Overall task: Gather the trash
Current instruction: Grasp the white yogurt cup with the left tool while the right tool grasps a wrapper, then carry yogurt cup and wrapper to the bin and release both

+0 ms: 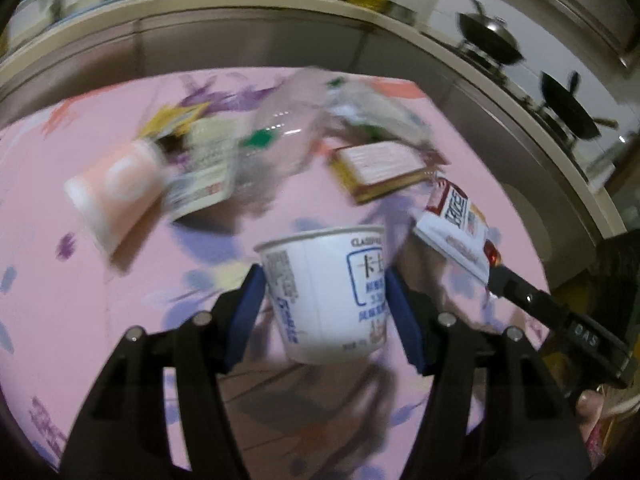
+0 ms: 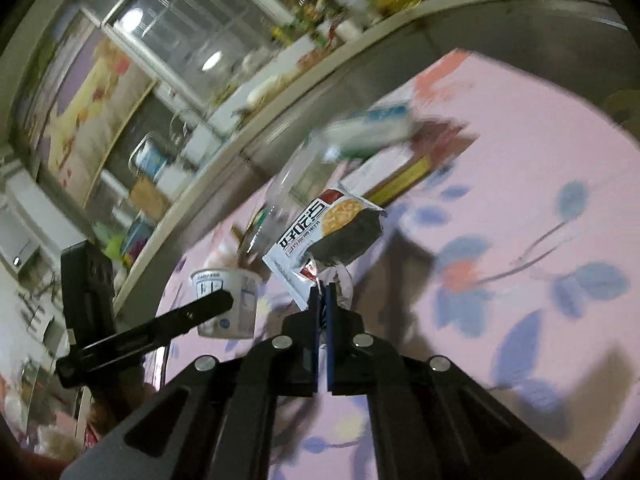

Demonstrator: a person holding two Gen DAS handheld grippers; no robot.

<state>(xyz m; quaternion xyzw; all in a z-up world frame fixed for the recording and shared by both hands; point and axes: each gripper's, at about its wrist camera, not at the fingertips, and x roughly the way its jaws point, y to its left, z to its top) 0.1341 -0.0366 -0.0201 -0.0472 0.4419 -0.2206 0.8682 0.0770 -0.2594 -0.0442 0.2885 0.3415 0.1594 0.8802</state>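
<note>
Tablecloth (image 1: 100, 280), pink with blue and purple flowers, covers the table where the trash lies scattered, so both tongs work above it. Largest of the litter still lying there are a tipped pink cup (image 1: 116, 188), a clear plastic bottle (image 1: 280, 136) and a flat yellow-edged box (image 1: 380, 168), all smeared by motion blur, their print unreadable. The left gripper (image 1: 324, 280) clasps a white yogurt cup (image 1: 328, 292) by its sides, lifted clear of the cloth, mouth away from the camera, so its inside is hidden. The right gripper (image 2: 322, 296) is clenched on the corner of a snack wrapper (image 2: 328, 228), which dangles free. No bin shows in either view.
</note>
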